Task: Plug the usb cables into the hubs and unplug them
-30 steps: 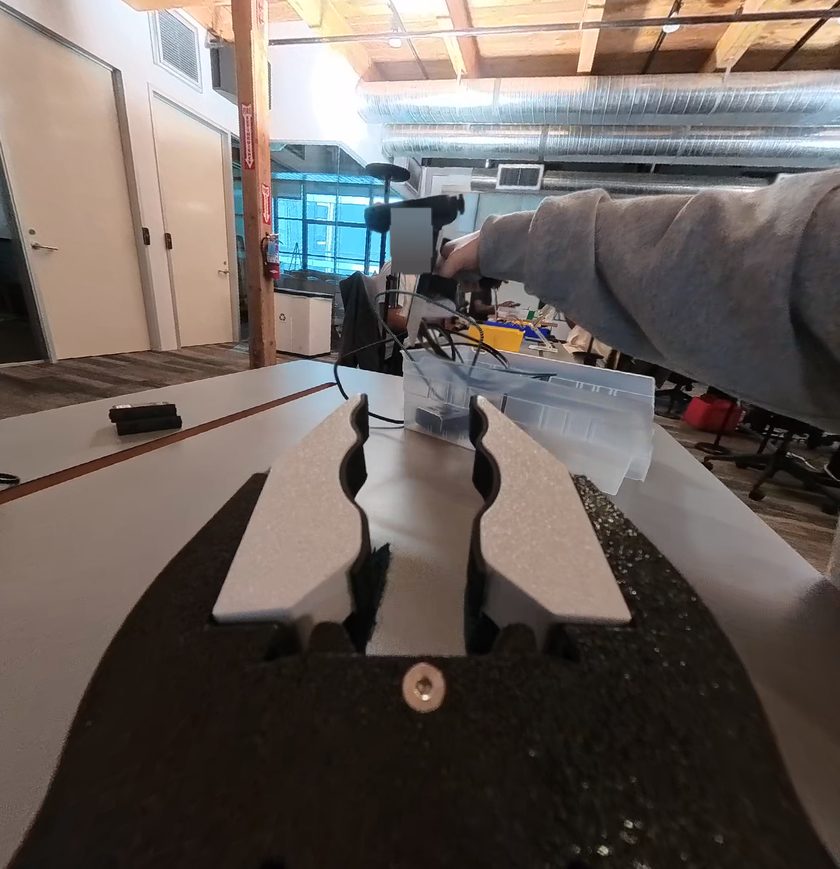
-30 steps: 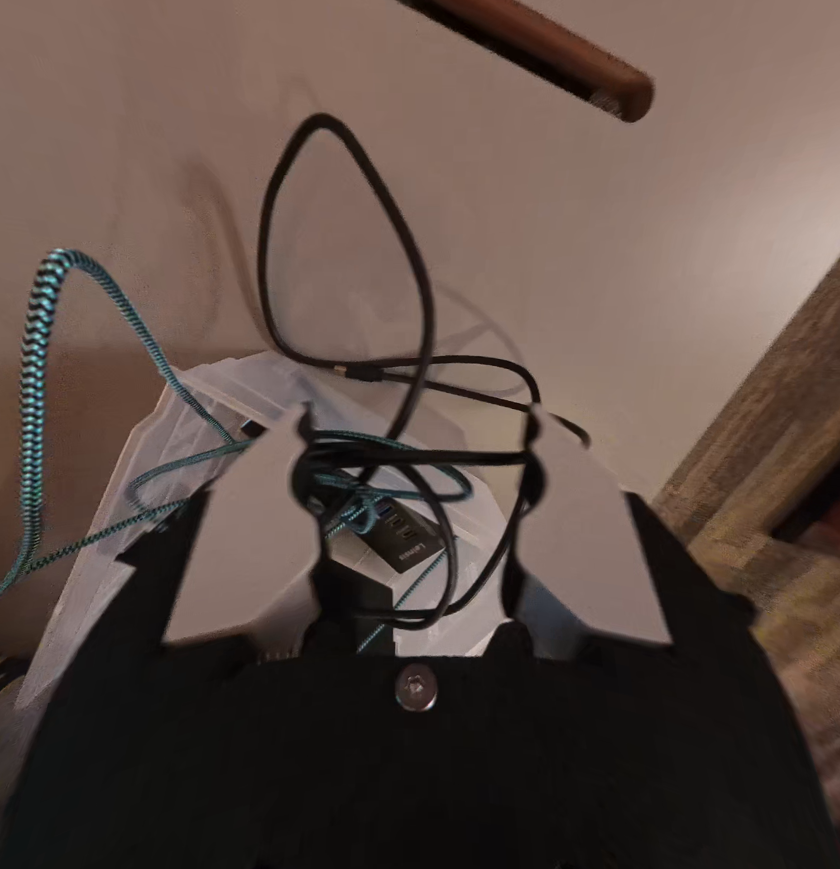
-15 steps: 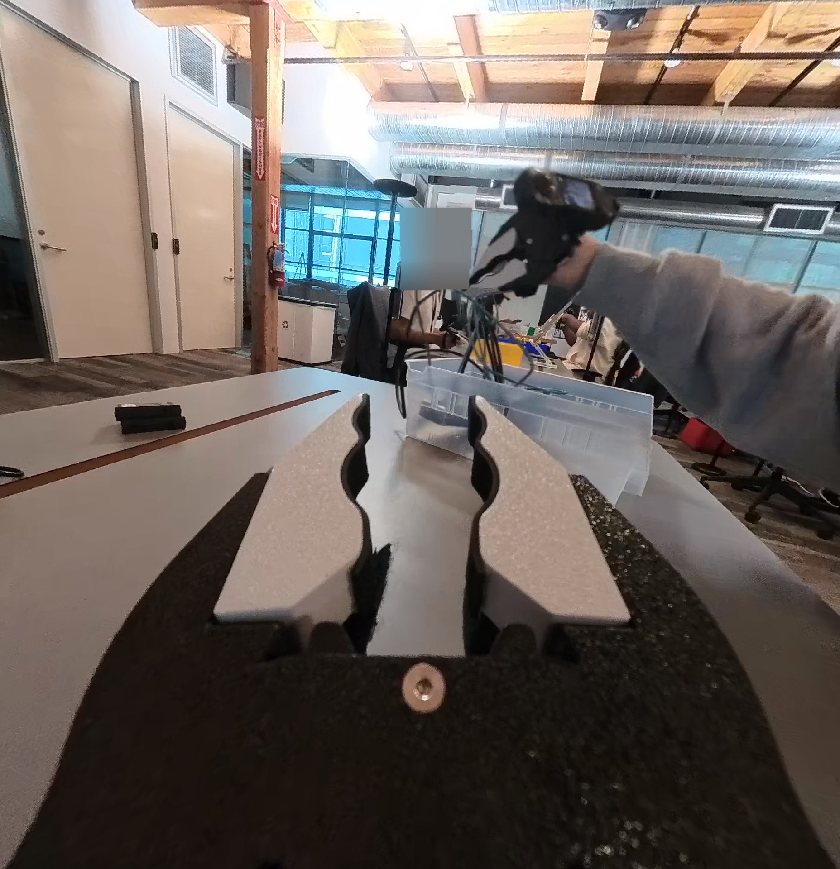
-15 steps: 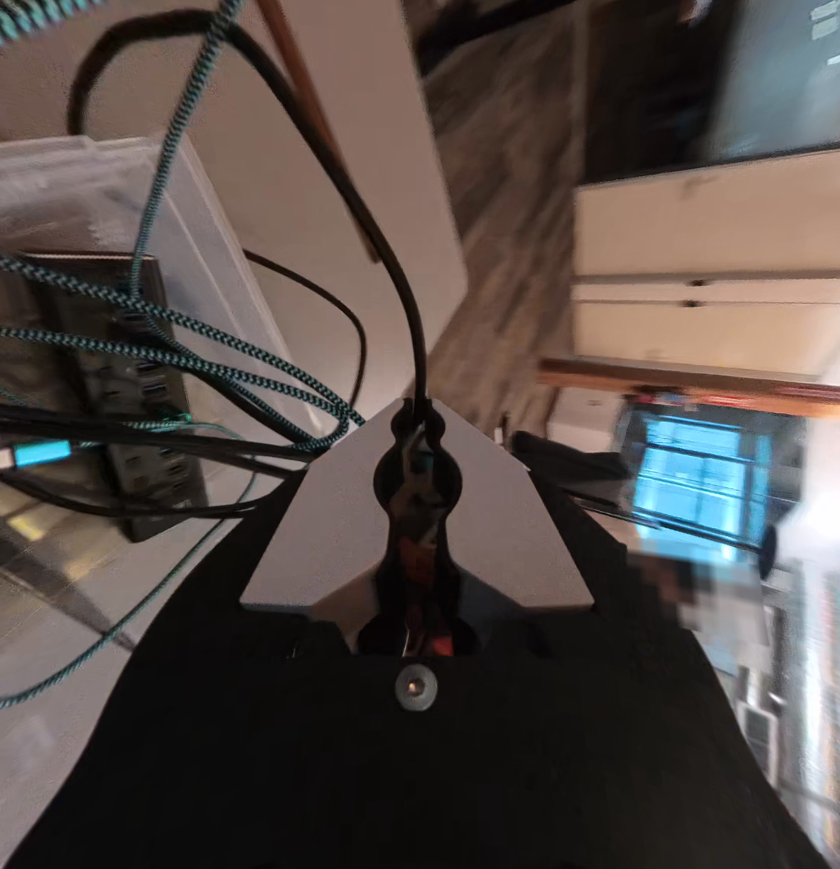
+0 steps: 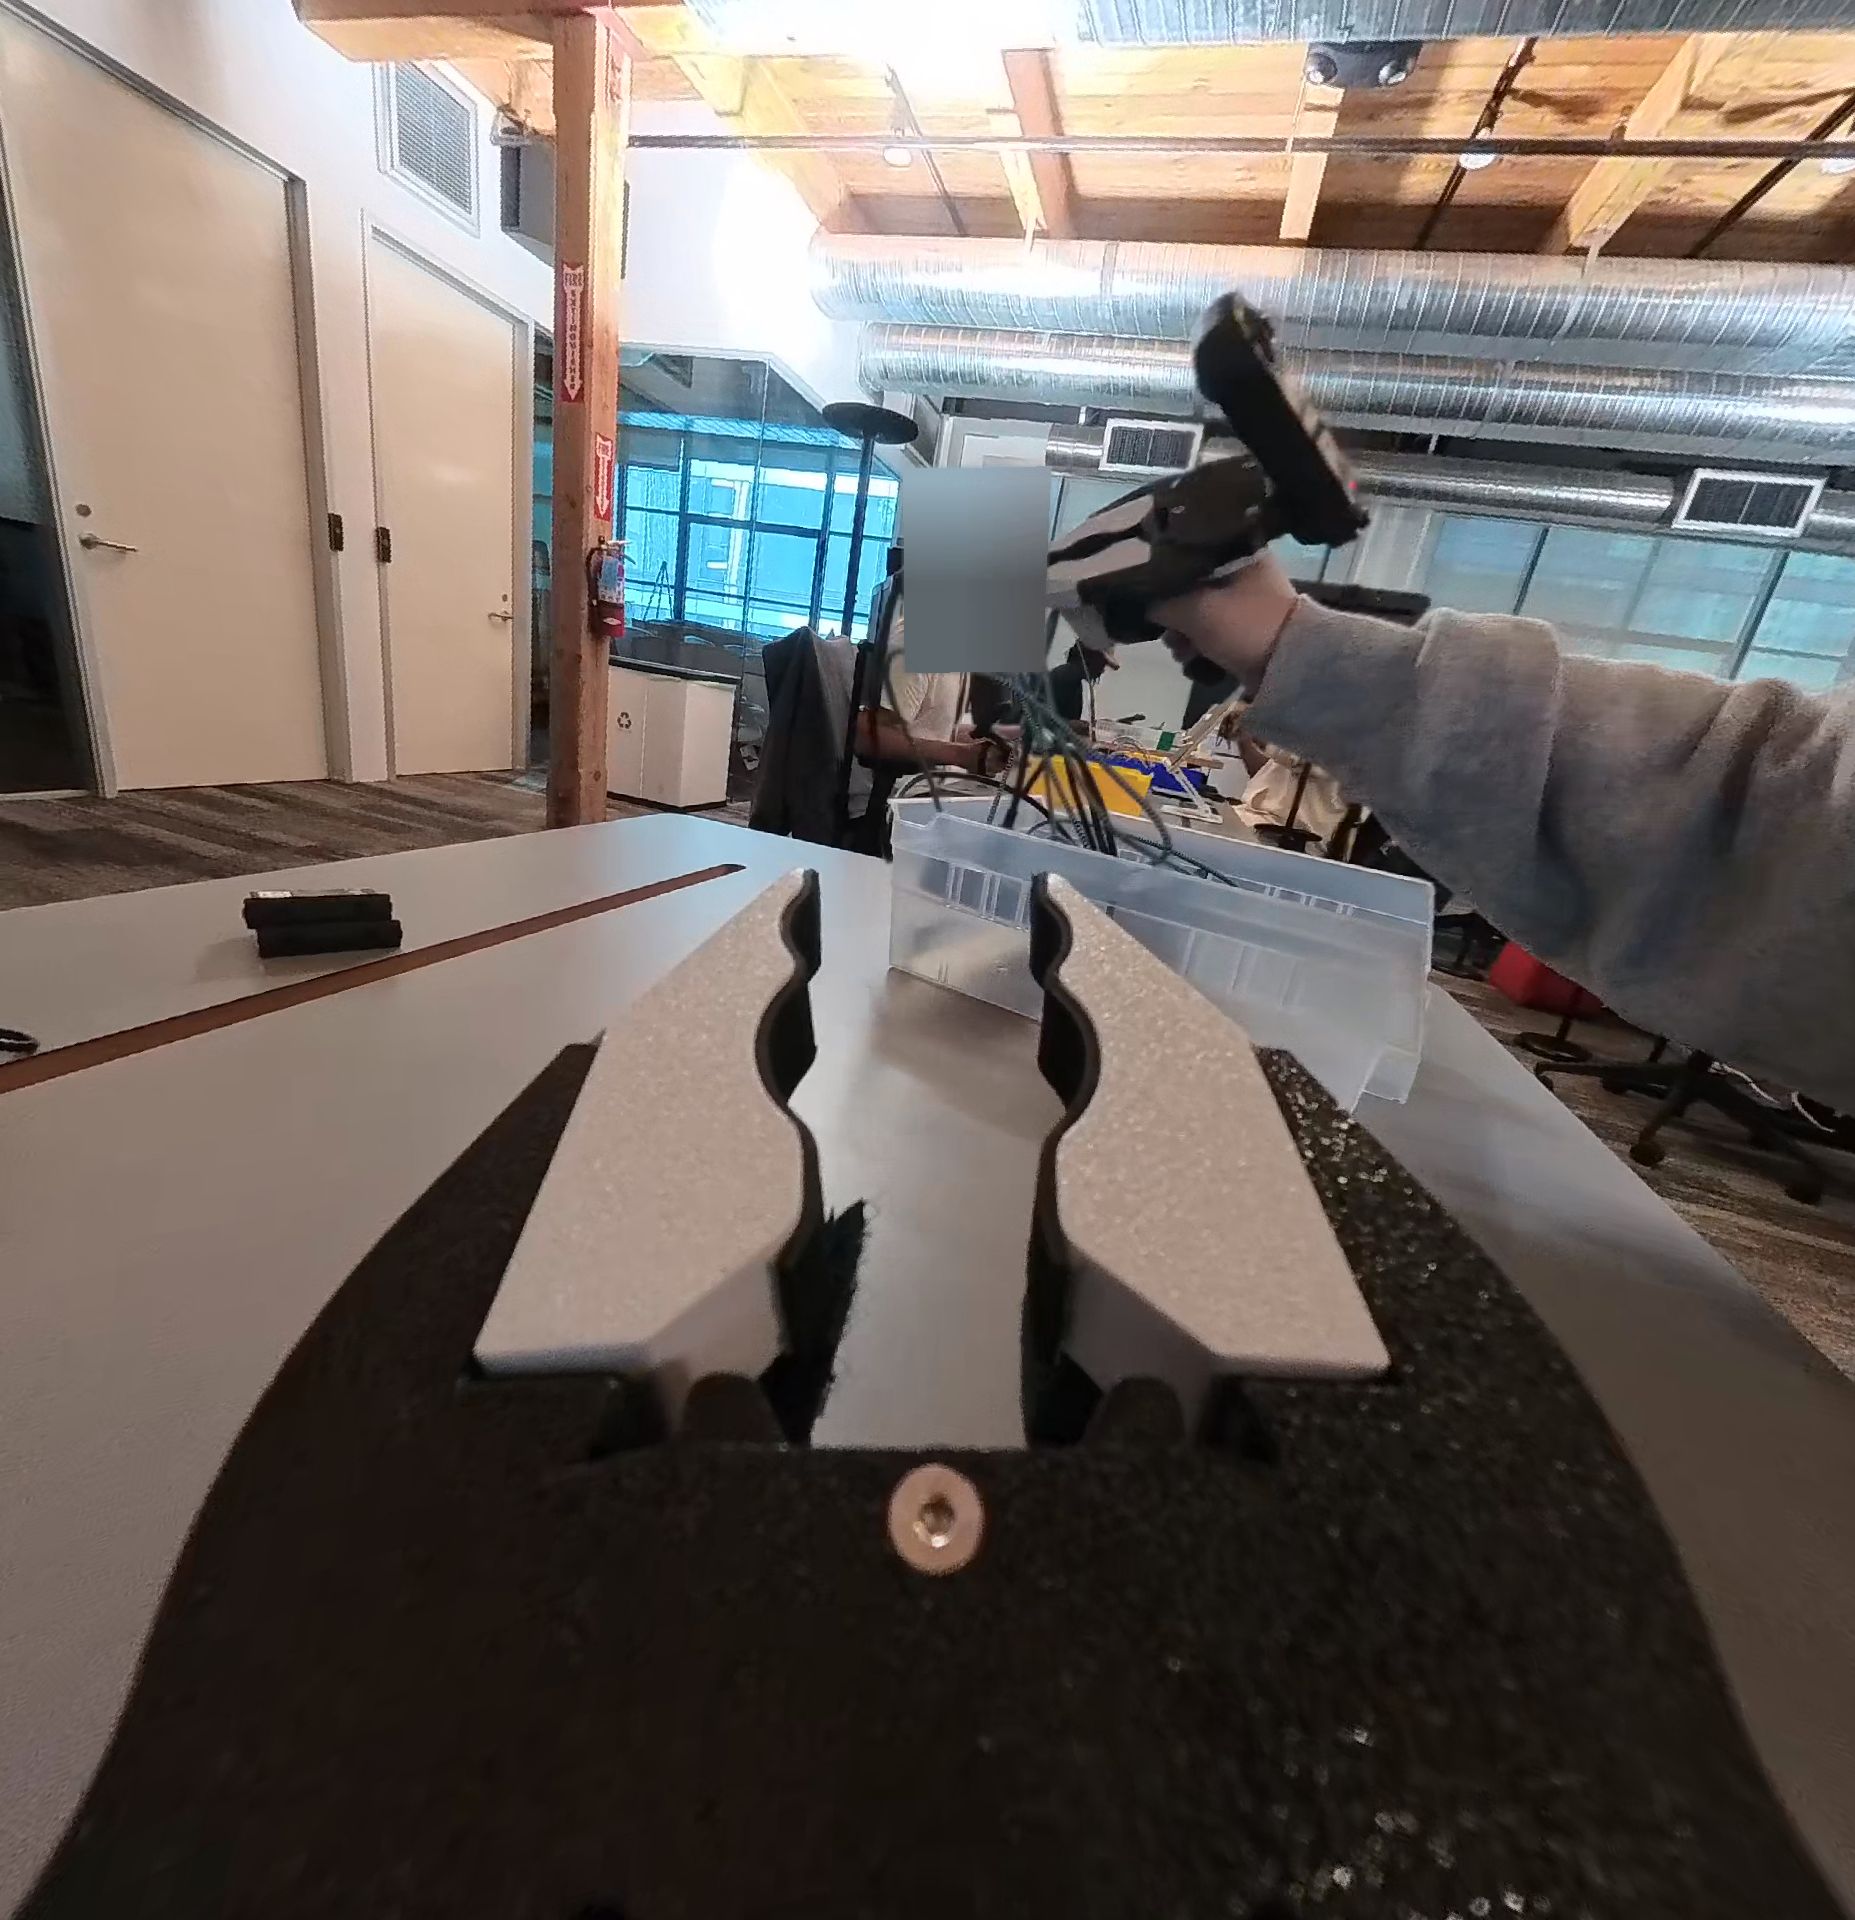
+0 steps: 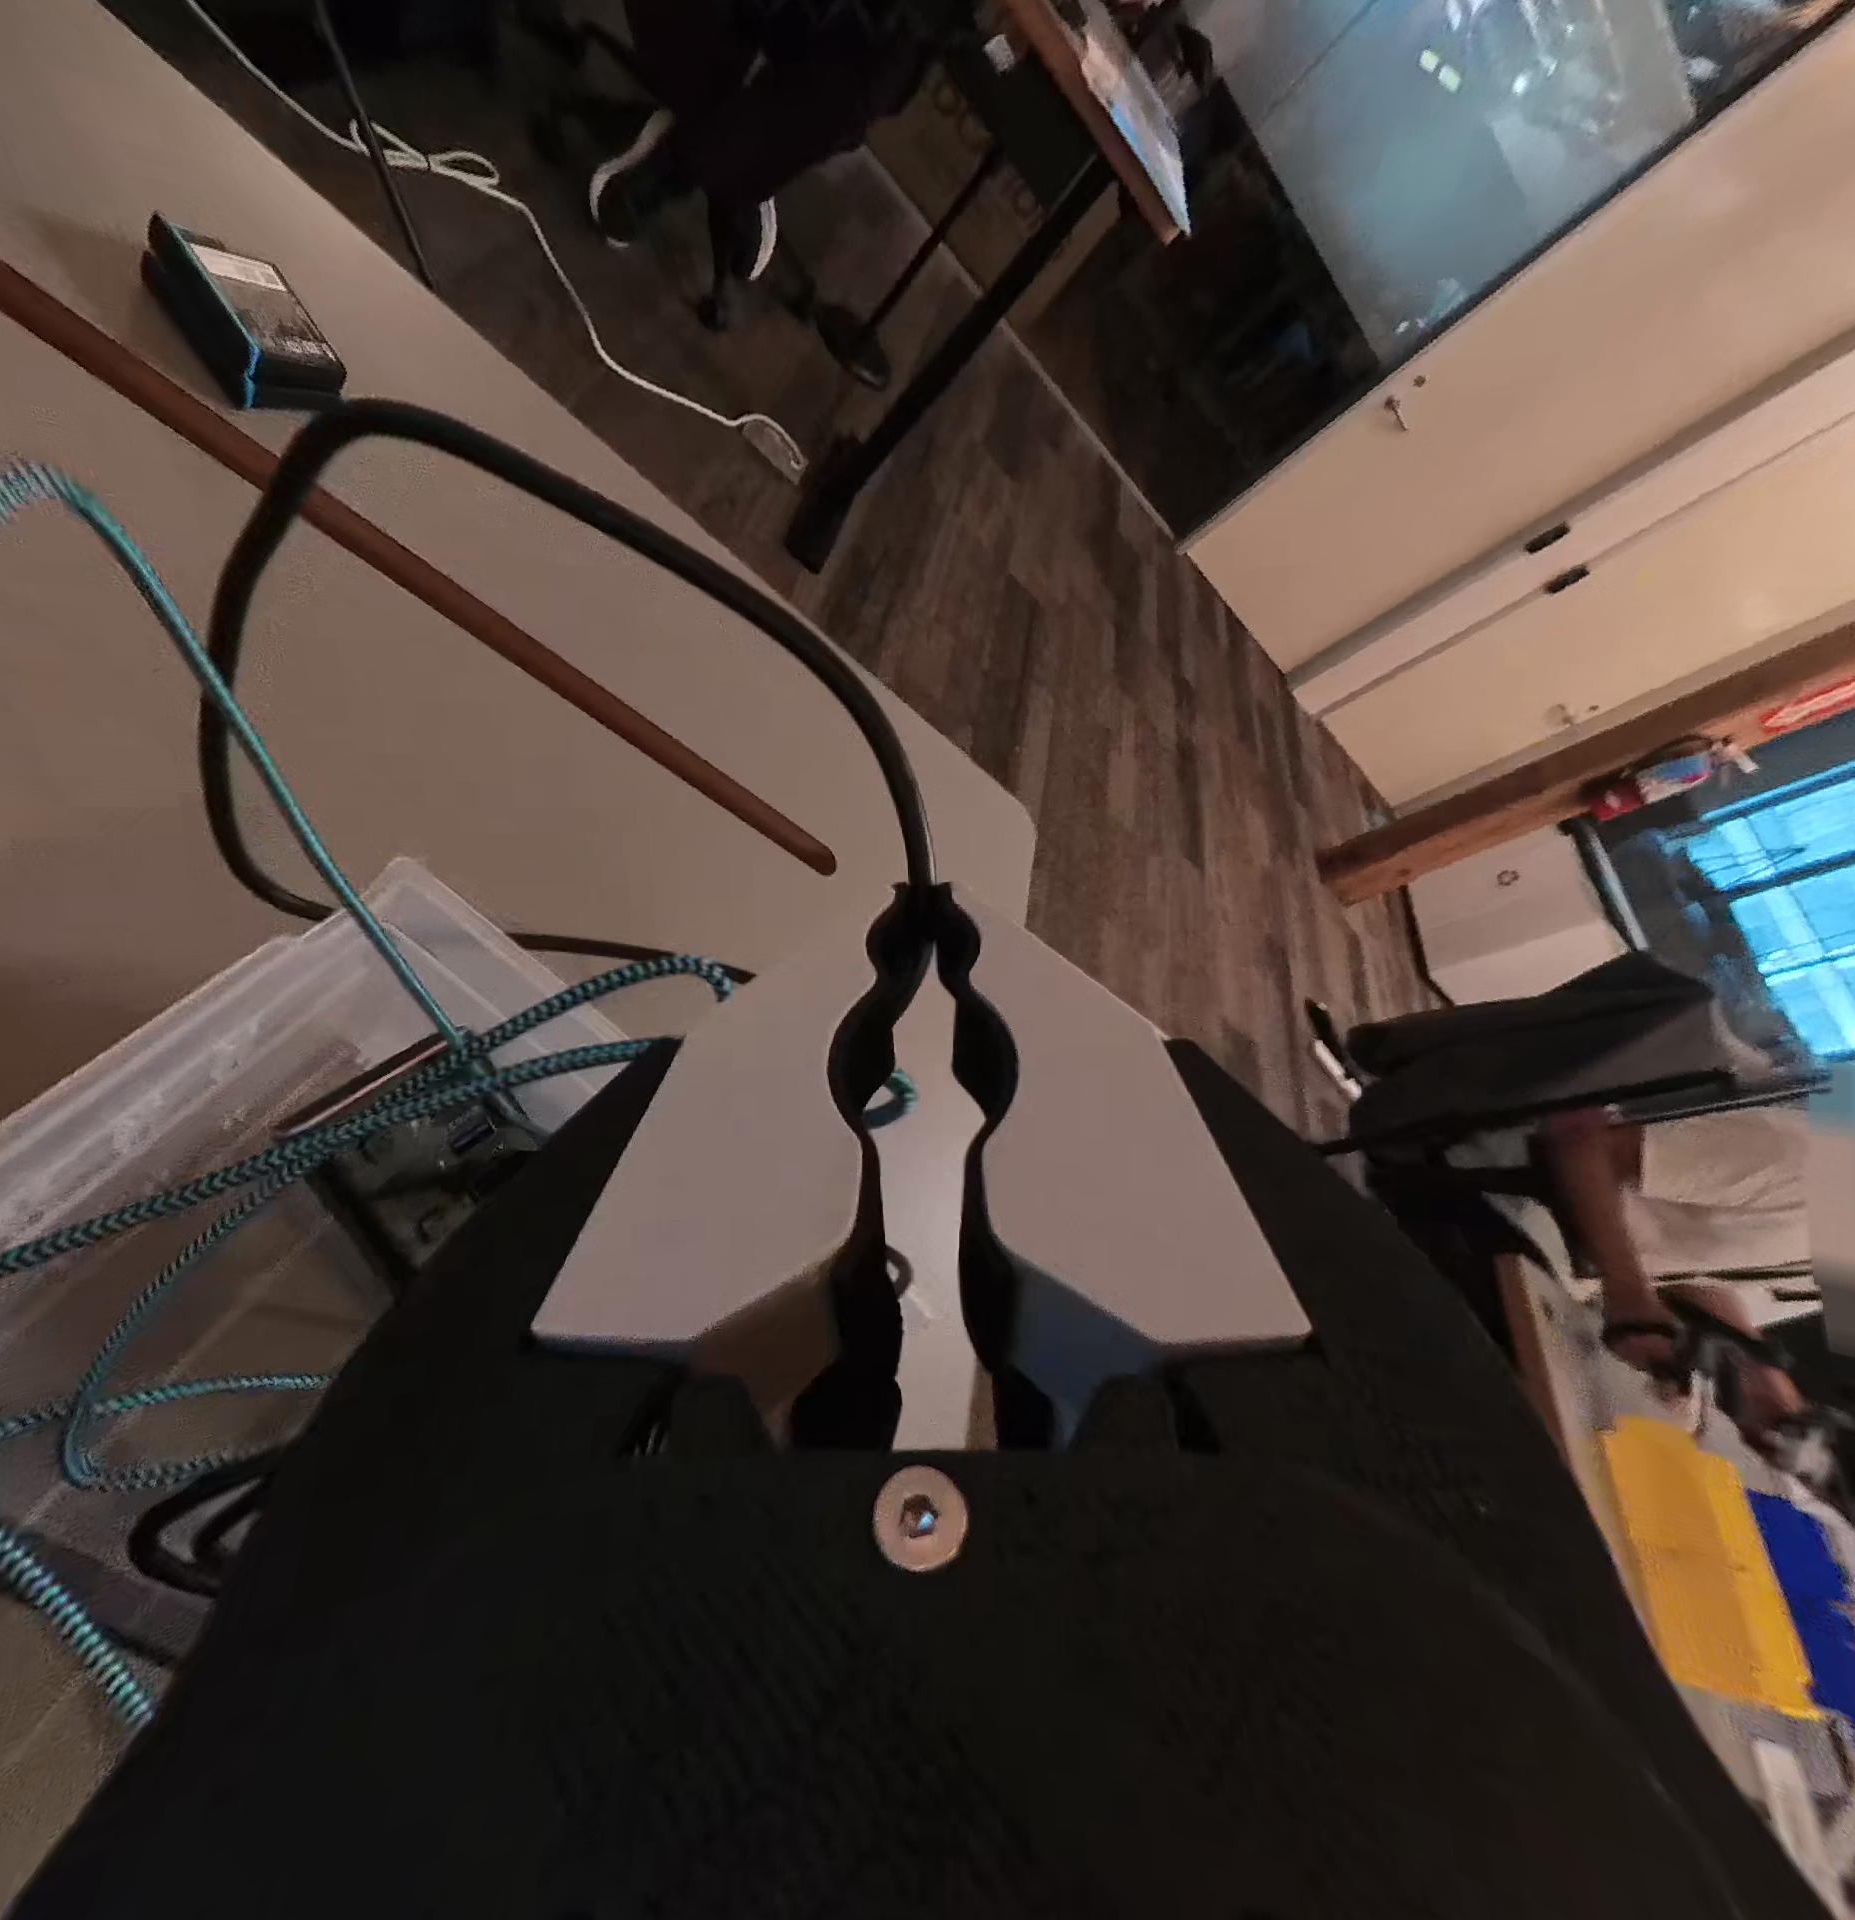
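A clear plastic bin [image 6: 164,1049] on the surface [image 5: 154,1153] holds a dark USB hub [image 6: 424,1164] lying flat, with teal braided cables [image 6: 279,1164] running to it and looping over the bin's rim. The right tongs [image 6: 921,906], raised above the bin, are pinched on a black cable [image 6: 549,499] at their tips; it arcs up and curves back down toward the bin. The left tongs [image 5: 925,904] rest low with jaws apart, empty, pointing at the bin. Two stacked black blocks [image 5: 320,923] lie well apart beyond a brown strip [image 5: 383,966].

Right hand-held gripper [image 6: 921,904] — higher, black cable [image 6: 549,499] aloft
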Motion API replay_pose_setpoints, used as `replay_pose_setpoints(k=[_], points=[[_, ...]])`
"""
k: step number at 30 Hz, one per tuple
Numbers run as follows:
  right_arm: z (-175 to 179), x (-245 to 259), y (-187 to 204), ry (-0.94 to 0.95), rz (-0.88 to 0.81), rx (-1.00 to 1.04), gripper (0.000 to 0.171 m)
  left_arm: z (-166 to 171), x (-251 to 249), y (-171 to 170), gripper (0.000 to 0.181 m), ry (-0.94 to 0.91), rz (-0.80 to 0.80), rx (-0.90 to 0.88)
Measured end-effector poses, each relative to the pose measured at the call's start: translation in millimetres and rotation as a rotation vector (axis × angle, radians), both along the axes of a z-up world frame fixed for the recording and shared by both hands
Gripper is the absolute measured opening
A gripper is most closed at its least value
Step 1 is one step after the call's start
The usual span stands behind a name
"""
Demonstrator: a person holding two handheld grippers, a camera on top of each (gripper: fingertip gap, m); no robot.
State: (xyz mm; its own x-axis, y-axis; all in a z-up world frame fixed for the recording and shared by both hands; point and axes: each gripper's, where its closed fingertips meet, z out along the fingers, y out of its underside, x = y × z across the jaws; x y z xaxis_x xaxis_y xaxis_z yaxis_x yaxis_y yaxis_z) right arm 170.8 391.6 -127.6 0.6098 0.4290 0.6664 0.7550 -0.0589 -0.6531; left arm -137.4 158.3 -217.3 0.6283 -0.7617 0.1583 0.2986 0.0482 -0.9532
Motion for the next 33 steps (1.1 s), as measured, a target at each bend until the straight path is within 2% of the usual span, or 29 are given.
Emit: replay_pose_setpoints(k=[3,8,13,18,20,22,25,27,29,31,33], points=[[-4.1,-5.8,8.8,0.039,-0.003,-0.002,0.001,0.0,0.5,-0.3,0.038,0.002,-0.001,0.001],[18.7,1.1,6.8,0.126,-0.013,0.133,0.001,0.1,-0.2,0.1,0.038,-0.005,-0.005,-0.003],[36.5,32.4,-10.2,0.292,-0.033,0.215,0.001,-0.1,-0.6,0.8,0.038,-0.009,-0.006,-0.007],[34.8,62.9,-21.2,0.396,-0.049,0.209,0.001,0.0,-1.0,0.9,0.037,-0.012,-0.006,-0.008],[29.4,62.9,-28.4,0.296,0.013,0.233,0.001,0.3,-1.5,0.8,0.037,-0.015,-0.005,-0.006],[14.5,57.1,-36.9,0.078,0.088,0.249,0.001,0.5,-2.0,0.9,0.037,-0.019,-0.004,-0.006],[-26.0,42.7,-51.1,-0.262,0.207,0.188,0.002,0.5,-2.1,1.2,0.037,-0.021,-0.006,-0.008],[-55.5,36.5,-56.5,-0.423,0.252,0.110,0.002,0.4,-2.2,1.2,0.037,-0.020,-0.005,-0.008],[-69.3,32.2,-56.2,-0.496,0.268,0.045,0.001,0.5,-1.8,1.1,0.037,-0.021,-0.005,-0.008],[-81.5,23.6,-57.6,-0.454,0.298,-0.099,0.001,0.4,-1.4,1.0,0.037,-0.021,-0.007,-0.009],[-104.0,26.5,-57.9,-0.493,0.280,-0.287,0.001,0.6,-1.3,0.6,0.037,-0.022,-0.007,-0.007]])
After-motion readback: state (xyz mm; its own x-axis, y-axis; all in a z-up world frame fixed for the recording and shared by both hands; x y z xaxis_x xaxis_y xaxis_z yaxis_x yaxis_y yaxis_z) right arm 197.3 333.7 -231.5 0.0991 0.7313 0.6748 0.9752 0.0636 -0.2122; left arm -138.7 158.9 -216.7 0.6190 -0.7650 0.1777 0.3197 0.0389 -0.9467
